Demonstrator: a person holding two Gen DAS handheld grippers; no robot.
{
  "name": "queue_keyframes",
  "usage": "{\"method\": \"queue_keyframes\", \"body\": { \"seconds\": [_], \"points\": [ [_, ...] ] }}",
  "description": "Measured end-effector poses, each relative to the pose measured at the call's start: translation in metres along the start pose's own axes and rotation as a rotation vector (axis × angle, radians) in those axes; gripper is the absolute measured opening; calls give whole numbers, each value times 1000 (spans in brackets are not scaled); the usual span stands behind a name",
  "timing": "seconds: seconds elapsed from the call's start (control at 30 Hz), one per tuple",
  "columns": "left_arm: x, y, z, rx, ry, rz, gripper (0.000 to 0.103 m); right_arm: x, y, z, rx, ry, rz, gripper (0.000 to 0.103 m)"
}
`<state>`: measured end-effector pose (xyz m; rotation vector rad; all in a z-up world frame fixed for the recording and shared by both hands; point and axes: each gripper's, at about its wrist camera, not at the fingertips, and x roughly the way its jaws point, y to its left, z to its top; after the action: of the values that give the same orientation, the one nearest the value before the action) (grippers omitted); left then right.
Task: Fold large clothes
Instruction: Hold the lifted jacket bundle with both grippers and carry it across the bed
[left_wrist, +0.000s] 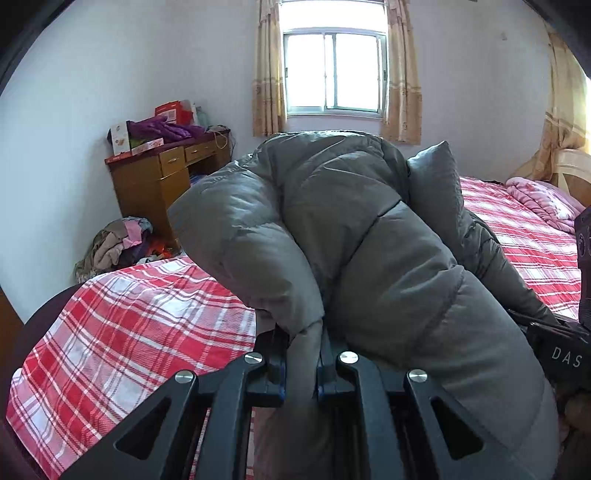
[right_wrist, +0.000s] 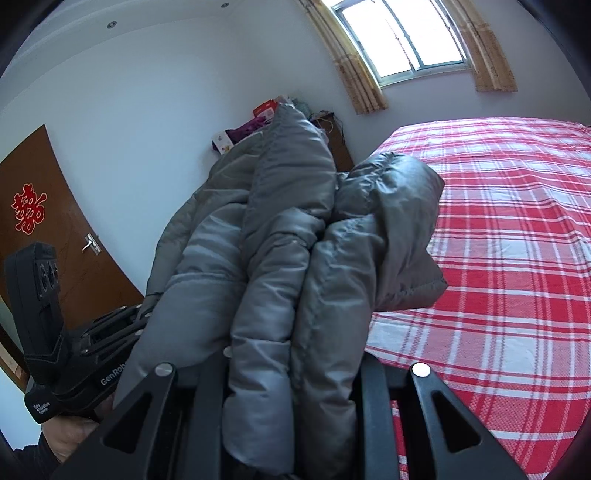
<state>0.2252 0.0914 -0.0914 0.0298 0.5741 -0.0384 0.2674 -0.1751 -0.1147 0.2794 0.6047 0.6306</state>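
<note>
1. The left tongs (left_wrist: 301, 354) were clamped on a narrow pinch of the grey padded coat (left_wrist: 369, 240), the fabric squeezed thin between the two blue-edged pads.
2. The right tongs (right_wrist: 295, 373) were closed on a thick bunch of the same coat (right_wrist: 280, 258); the pads themselves were hidden under the folds.
3. The coat hung bundled between the two tongs, lifted over the near part of the bed (left_wrist: 122, 314), its quilted panels bulging up and blocking much of both views.
4. In the right wrist view the left tongs' body showed at the near left, held by a hand (right_wrist: 70, 439) at the bottom edge.
5. The bed carried a red and white checked sheet (right_wrist: 517, 221), and a pink quilt (left_wrist: 539, 199) lay rolled at its far right end.
6. A wooden counter (left_wrist: 155, 181) with drawers stood to the far left by the wall, heaped with boxes and a purple garment (left_wrist: 162, 129).
7. A pile of clothes (left_wrist: 114, 247) lay on the floor beside that counter.
8. A window (left_wrist: 334, 72) with tan curtains was in the far wall; a brown door (right_wrist: 48, 221) with a red paper cutting stood at the left.
</note>
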Motion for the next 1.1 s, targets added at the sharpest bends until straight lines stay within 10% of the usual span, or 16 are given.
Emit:
{"method": "queue_keyframes", "body": {
  "seconds": [1.1],
  "points": [
    [15, 74, -27, -61, 75, 59, 10, 64, -3, 33, -60, 123, 50, 24]
  ]
}}
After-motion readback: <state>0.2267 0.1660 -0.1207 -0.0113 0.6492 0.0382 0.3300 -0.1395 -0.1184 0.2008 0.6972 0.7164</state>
